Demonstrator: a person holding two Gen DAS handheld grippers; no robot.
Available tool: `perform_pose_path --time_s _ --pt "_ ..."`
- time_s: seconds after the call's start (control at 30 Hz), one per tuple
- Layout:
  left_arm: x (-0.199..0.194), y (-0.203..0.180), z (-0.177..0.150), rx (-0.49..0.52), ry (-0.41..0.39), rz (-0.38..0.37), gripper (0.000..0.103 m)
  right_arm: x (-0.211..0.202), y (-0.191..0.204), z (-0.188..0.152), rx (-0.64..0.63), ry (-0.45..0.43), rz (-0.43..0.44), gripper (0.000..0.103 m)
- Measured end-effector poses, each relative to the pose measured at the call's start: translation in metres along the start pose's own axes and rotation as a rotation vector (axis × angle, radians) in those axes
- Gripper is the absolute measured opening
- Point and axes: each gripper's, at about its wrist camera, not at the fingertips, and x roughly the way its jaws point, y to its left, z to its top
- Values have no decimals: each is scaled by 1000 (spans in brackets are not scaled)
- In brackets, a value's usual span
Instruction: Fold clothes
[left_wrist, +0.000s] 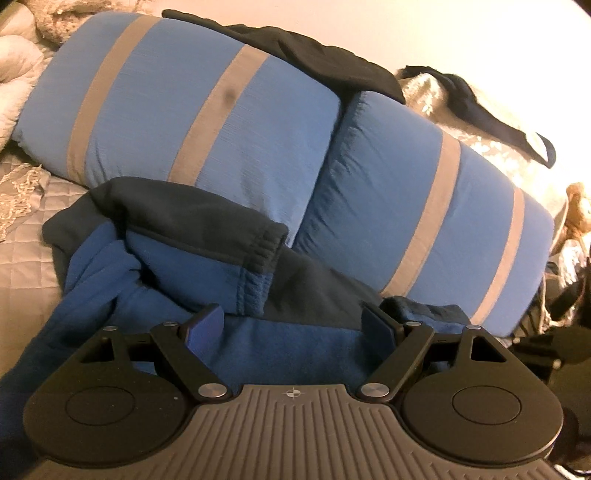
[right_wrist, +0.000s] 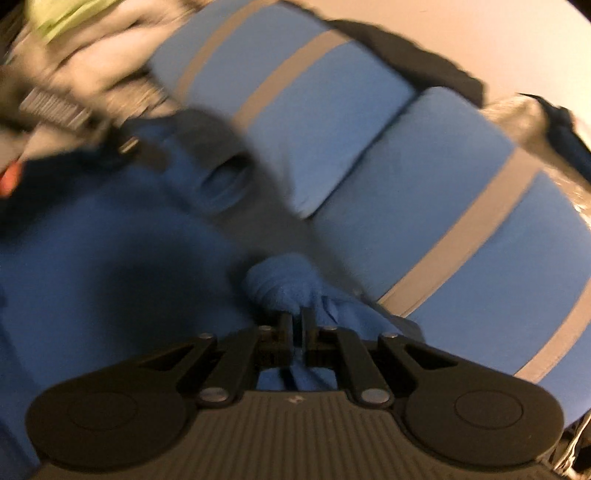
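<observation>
A blue fleece sweatshirt (left_wrist: 177, 258) with navy panels lies crumpled on the bed, one ribbed cuff (left_wrist: 262, 251) turned up toward the pillows. My left gripper (left_wrist: 291, 314) hovers just over it, jaws wide open with only cloth beneath them. In the blurred right wrist view the same sweatshirt (right_wrist: 110, 258) fills the left half. My right gripper (right_wrist: 297, 314) has its jaws nearly together, and a wrinkled bunch of the blue cloth (right_wrist: 284, 280) gathers at its tips, pinched between them.
Two light blue pillows with grey stripes (left_wrist: 207, 107) (left_wrist: 424, 206) lie across the bed right behind the sweatshirt. A black garment (left_wrist: 325, 62) drapes over them. A quilted beige cover (left_wrist: 22, 258) shows at left, cream bedding (left_wrist: 18, 74) at far left, clutter (left_wrist: 569, 288) at right.
</observation>
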Motion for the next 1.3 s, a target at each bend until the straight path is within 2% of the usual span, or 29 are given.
perform_pose_path --time_s 0.07,0.13,0.23,0.33,0.5,0.57,0.73,0.77,0.8,0.87,1.3 --pt "1 0 0 -1 7 -6 82 -3 5 -7 -45 19 23 49" --pt "2 0 0 -5 16 -9 82 -9 7 -13 -81 25 49 59" --pt "3 1 0 -12 29 -10 82 -19 2 -16 -102 17 87 62" --pt "4 2 0 -23 34 -11 82 -27 -19 -11 -44 -16 97 61" --pt "5 3 0 -26 45 -9 82 -19 -42 0 46 -10 65 55" --pt "5 3 0 -26 47 -11 82 -11 -45 2 64 4 82 45" --pt "6 3 -1 -27 56 -22 82 5 -42 2 105 5 141 36" --pt "7 4 -1 -29 61 -23 82 8 -41 2 102 11 146 19" --pt "7 4 -1 -30 65 -23 82 11 -40 2 97 19 149 9" --pt "7 4 -1 -30 69 -26 82 13 -39 3 94 32 161 5" --pt "9 5 -3 -50 99 -35 82 -16 -12 -14 -107 91 257 2"
